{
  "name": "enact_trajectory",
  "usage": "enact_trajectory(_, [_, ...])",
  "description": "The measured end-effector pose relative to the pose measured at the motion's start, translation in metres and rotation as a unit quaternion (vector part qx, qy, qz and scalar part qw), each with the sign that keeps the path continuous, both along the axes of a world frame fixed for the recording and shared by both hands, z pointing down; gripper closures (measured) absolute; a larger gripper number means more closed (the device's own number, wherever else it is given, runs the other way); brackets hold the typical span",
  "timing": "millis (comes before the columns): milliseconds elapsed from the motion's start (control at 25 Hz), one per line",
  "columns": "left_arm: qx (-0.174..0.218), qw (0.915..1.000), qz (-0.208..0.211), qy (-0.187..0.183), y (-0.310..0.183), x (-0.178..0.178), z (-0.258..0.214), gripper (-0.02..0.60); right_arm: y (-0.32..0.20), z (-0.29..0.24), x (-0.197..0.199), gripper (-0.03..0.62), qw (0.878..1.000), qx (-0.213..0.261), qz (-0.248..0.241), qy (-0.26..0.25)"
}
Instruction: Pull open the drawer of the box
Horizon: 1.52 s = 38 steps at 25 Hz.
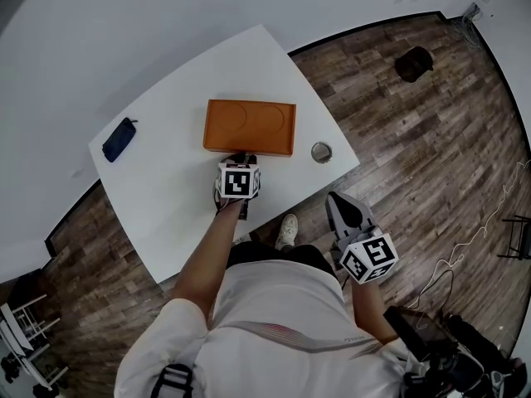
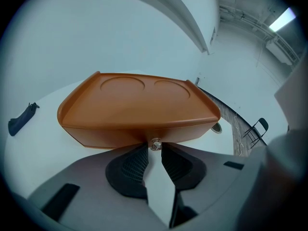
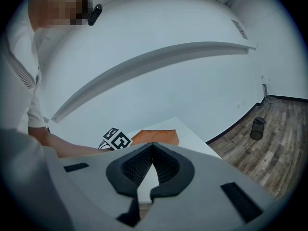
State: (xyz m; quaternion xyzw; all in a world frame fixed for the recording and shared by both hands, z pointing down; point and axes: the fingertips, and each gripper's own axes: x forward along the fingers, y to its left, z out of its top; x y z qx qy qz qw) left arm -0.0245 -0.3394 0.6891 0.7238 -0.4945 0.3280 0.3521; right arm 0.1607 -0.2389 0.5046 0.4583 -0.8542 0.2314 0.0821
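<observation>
An orange box [image 1: 249,125] with two round dents in its lid lies on the white table [image 1: 166,214]. In the left gripper view the box [image 2: 139,109] fills the middle, and a small shiny drawer knob [image 2: 155,144] sticks out of its front face. My left gripper [image 1: 242,157] is at that front face, and its fingertips [image 2: 155,148] are closed on the knob from both sides. The drawer looks flush with the box. My right gripper [image 1: 338,199] hangs off the table's near edge beside the person, with its pads [image 3: 152,146] meeting at the tips and nothing between them.
A dark blue case [image 1: 119,139] lies at the table's left end. A small round metal dish [image 1: 322,152] sits right of the box near the table edge. A black bin [image 1: 413,63] stands on the wooden floor by the wall.
</observation>
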Motion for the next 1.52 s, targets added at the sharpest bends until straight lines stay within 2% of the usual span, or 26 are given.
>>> enact_trajectory(160, [0.001, 1.0000, 0.002, -0.002, 0.001, 0.003, 0.002, 0.505, 0.001, 0.002, -0.002, 0.595, 1.000, -0.003, -0.003, -0.004])
enact_trajectory(720, [0.008, 0.9999, 0.012, -0.007, 0.000, 0.002, 0.002, 0.511, -0.002, 0.004, 0.000, 0.595, 1.000, -0.007, -0.004, -0.010])
enact_trajectory(1240, [-0.002, 1.0000, 0.005, 0.007, 0.037, 0.001, 0.001, 0.511, 0.003, 0.003, -0.011, 0.595, 1.000, -0.004, -0.027, -0.012])
enact_trajectory(1520, [0.001, 1.0000, -0.007, 0.005, 0.039, 0.006, 0.004, 0.511, 0.004, 0.004, -0.013, 0.595, 0.999, -0.004, -0.038, -0.009])
